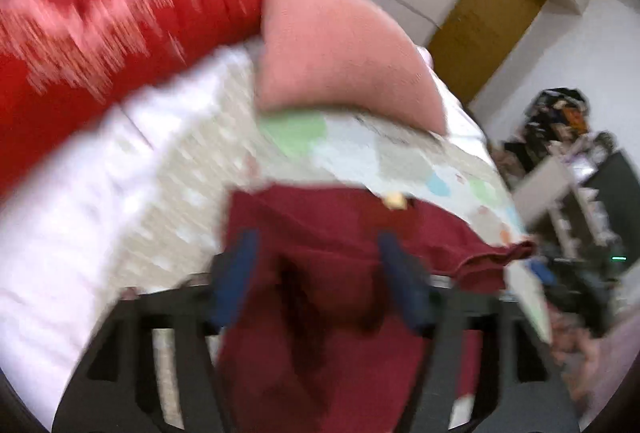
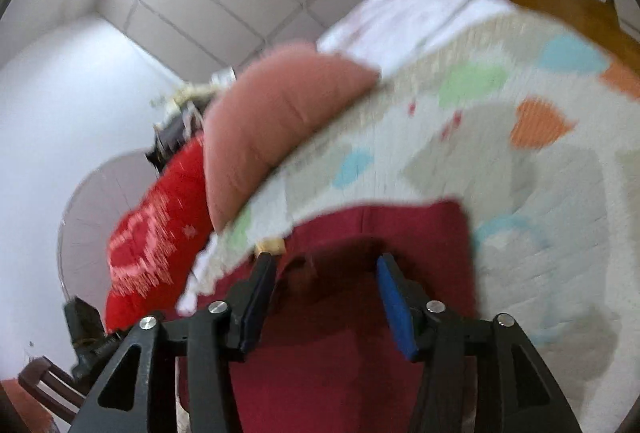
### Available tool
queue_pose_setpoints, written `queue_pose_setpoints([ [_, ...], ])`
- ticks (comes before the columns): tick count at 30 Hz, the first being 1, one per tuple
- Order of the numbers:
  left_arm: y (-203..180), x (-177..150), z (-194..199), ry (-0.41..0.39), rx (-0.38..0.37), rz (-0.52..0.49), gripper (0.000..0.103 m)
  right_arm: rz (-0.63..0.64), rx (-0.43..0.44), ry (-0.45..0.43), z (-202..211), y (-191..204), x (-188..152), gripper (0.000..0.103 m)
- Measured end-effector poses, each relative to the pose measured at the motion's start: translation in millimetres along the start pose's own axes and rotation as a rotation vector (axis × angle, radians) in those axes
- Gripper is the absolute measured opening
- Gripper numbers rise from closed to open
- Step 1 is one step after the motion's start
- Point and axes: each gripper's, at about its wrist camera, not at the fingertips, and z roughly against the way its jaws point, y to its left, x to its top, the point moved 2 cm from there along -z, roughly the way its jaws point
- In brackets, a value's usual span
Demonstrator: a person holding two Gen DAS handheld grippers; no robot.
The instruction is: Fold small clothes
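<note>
A dark red garment [image 1: 440,233] lies on a bed's patterned quilt [image 1: 400,157], with a small tan label [image 1: 394,200] at its far edge. My left gripper [image 1: 318,235] hangs over it with its blue pads [image 1: 236,273] wide apart; cloth shows between them, but they do not press on it. In the right wrist view the same garment [image 2: 420,233] and label [image 2: 270,245] lie under my right gripper [image 2: 326,257]. It is open too, and its pads [image 2: 394,305] stand clear of the cloth. Both views are blurred.
A pink pillow [image 1: 340,45] and a red patterned pillow [image 1: 100,25] lie at the head of the bed. A brown door [image 1: 484,21] and cluttered shelves [image 1: 560,137] stand past the bed's right side. A standing fan [image 2: 92,217] and a wooden chair [image 2: 44,385] show at the left.
</note>
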Motion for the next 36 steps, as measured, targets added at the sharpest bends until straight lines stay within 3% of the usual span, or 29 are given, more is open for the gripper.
queue_pose_setpoints([
  [2,3,4,18,-0.072,-0.007,-0.006,0.078,0.011,-0.013,-0.058,24,1,0,0.063],
  [5,2,3,18,-0.057,-0.027,0.016,0.079,0.124,-0.048,-0.048,29,18,-11,0.063],
  [10,-10,-7,-14,0.015,0.060,-0.025,0.079,0.324,-0.117,0.046,-14,52,-28,0.050],
  [14,-5,-9,-62,0.104,0.157,-0.008,0.079,0.332,-0.192,0.058,-56,45,-21,0.049],
  [18,20,-7,-105,0.175,0.272,0.052,0.079,0.347,-0.323,0.104,-100,26,-12,0.049],
  [20,35,-9,-120,0.202,0.260,0.106,0.080,0.346,-0.364,0.157,-120,14,-12,0.050],
  [23,42,-11,-119,0.172,0.228,0.149,0.082,0.352,-0.375,0.143,-127,11,-12,0.051],
  [27,34,-15,-103,0.173,0.236,0.092,0.082,0.369,-0.381,0.155,-114,20,-13,0.051],
  [31,29,-17,-78,0.133,0.228,0.061,0.082,0.350,-0.312,0.133,-66,35,-27,0.051],
  [36,24,-28,-47,0.082,0.245,0.038,0.082,0.399,-0.307,0.124,-23,46,-56,0.051],
])
